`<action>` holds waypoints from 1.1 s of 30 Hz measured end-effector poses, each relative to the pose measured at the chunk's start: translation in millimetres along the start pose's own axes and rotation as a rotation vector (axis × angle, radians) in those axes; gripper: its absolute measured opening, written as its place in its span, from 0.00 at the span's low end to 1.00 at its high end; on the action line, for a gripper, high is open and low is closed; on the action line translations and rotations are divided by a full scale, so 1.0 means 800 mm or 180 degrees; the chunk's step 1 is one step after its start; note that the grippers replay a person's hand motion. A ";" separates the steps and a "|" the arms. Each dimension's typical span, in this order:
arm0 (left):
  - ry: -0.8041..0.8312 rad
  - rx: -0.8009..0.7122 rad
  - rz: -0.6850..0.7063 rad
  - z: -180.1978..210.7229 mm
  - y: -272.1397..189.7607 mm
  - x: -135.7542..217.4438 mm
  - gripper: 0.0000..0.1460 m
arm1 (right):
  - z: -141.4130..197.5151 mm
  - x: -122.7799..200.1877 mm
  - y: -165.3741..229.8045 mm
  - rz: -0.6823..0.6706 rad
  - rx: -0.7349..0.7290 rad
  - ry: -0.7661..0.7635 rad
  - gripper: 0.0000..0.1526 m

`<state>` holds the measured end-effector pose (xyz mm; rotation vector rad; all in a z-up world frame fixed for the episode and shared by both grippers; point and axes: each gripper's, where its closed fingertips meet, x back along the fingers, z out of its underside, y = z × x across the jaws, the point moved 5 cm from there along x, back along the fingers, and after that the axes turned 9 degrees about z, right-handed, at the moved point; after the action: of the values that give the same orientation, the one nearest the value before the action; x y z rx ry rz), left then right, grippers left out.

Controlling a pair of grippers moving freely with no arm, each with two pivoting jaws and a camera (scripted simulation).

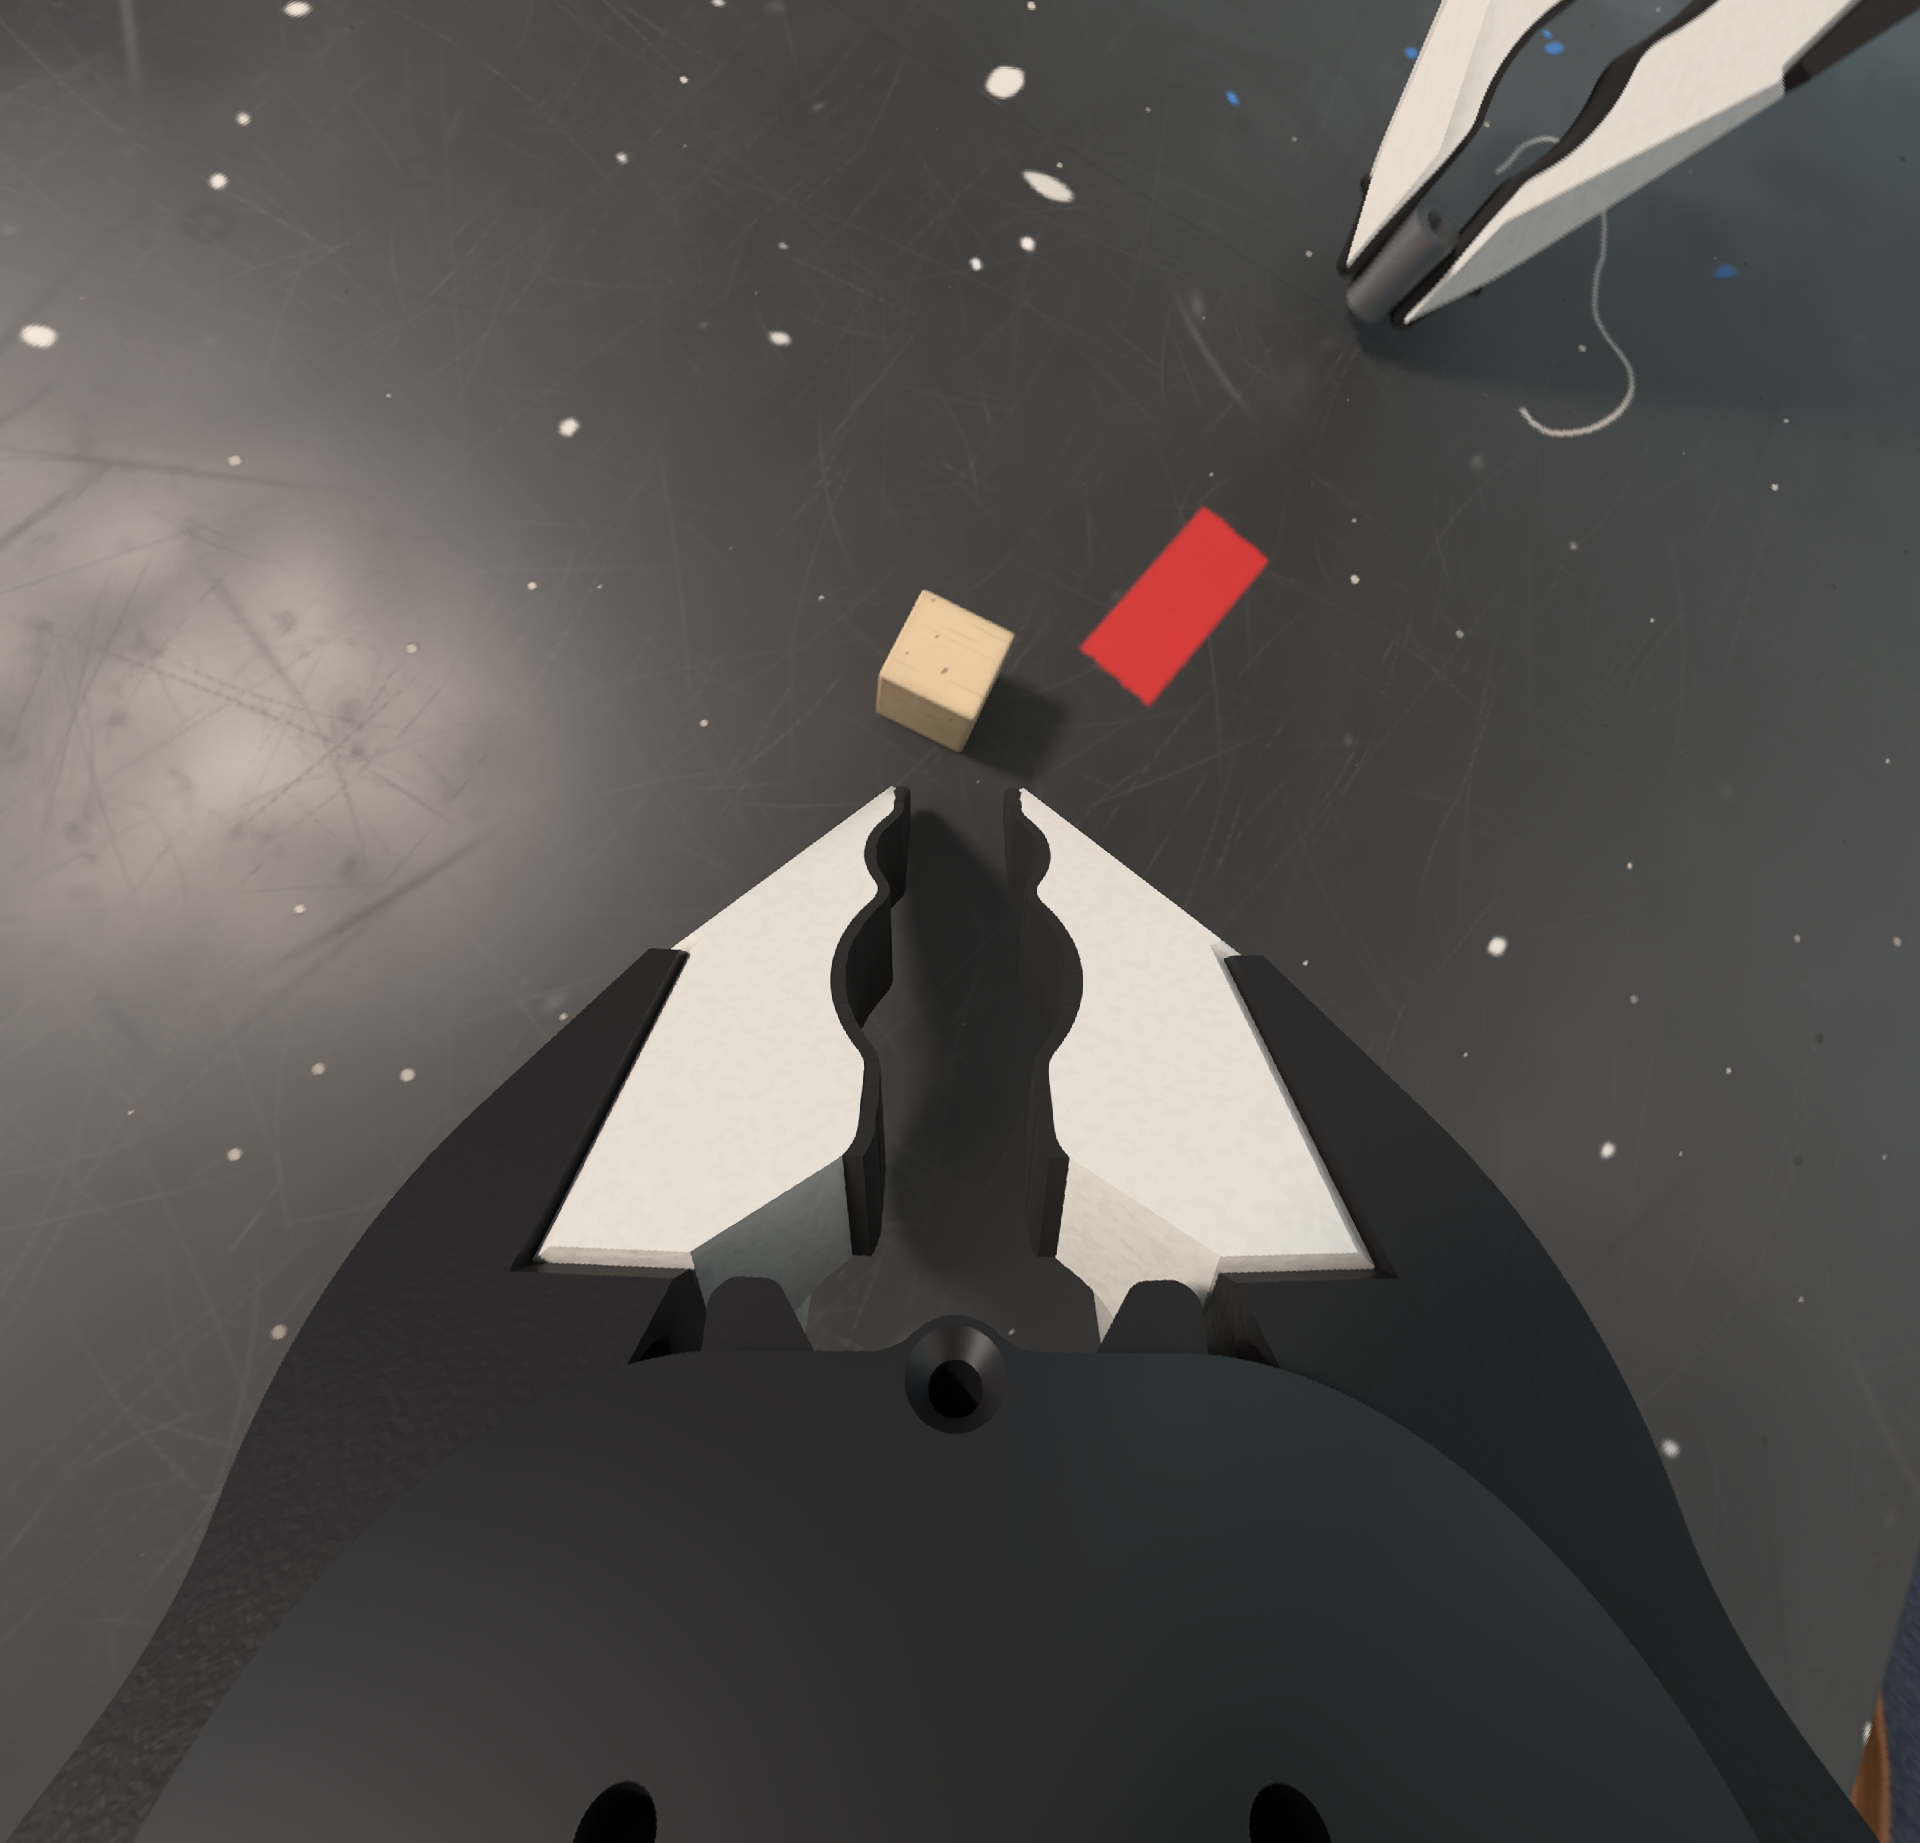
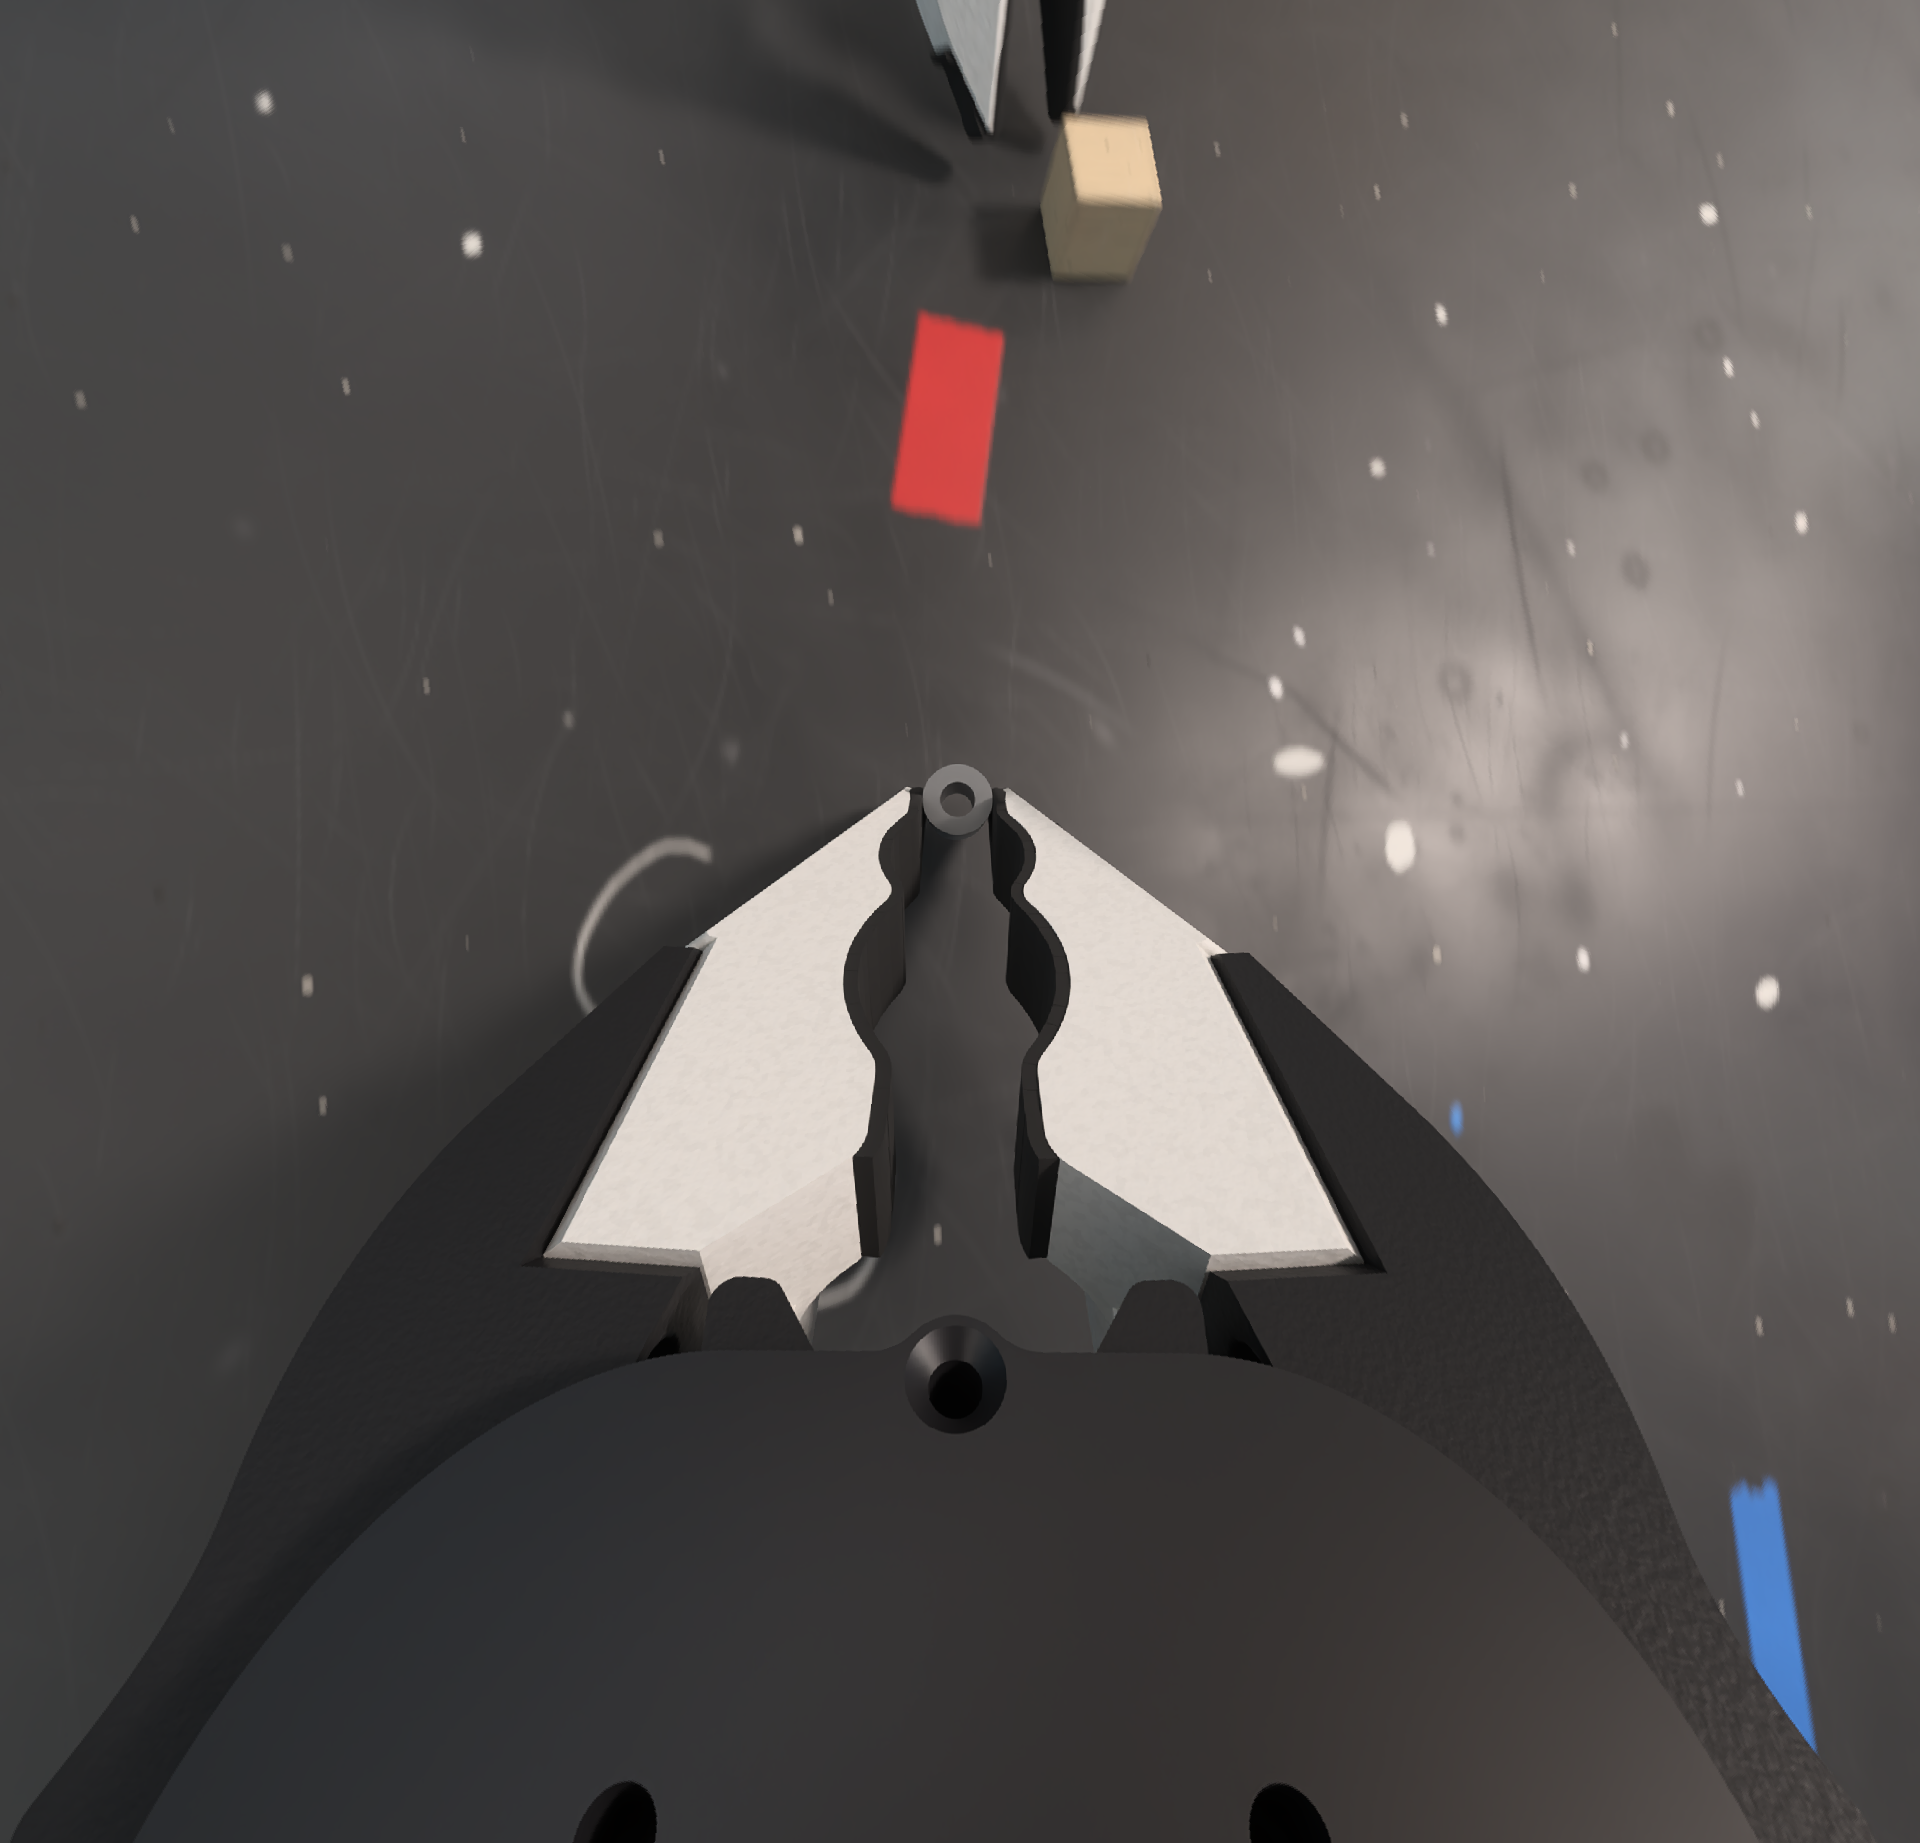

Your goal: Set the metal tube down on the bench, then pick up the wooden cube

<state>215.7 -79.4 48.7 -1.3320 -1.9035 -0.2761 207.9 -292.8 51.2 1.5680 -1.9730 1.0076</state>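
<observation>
The wooden cube [image 1: 943, 669] is pale and sits on the dark bench [image 1: 416, 546], just beyond my left gripper [image 1: 956, 796]. That gripper is open and empty, with its jaws a little apart. My right gripper [image 2: 958, 829] is shut on the grey metal tube [image 2: 958, 799], whose hollow end shows between the fingertips. In the left wrist view the right gripper [image 1: 1387, 289] is at the top right, holding the tube [image 1: 1403, 250] upright. The tube's lower end is at or just above the bench; I cannot tell which. The right wrist view shows the cube [image 2: 1099, 198] next to the left gripper [image 2: 1023, 115].
A flat red rectangle [image 1: 1174, 604] marks the bench right of the cube, and it lies between the tube and the cube in the right wrist view [image 2: 948, 420]. Blue tape strips [image 2: 1771, 1606] lie to the right. A white curl [image 1: 1590, 380] lies near the tube.
</observation>
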 end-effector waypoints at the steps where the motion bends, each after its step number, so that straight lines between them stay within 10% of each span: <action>1: -0.0010 -0.0003 0.0014 0.001 0.003 0.002 0.12 | -0.010 -0.007 0.002 -0.0015 0.0011 -0.0014 0.08; 33: -0.0087 -0.0313 0.0189 0.028 -0.021 0.037 0.31 | -0.158 -0.115 -0.026 -0.0405 0.0400 0.0093 0.18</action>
<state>186.4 -53.1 58.6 -1.4617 -1.8904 -0.3266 238.7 -139.7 73.6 1.7119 -1.7962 1.1145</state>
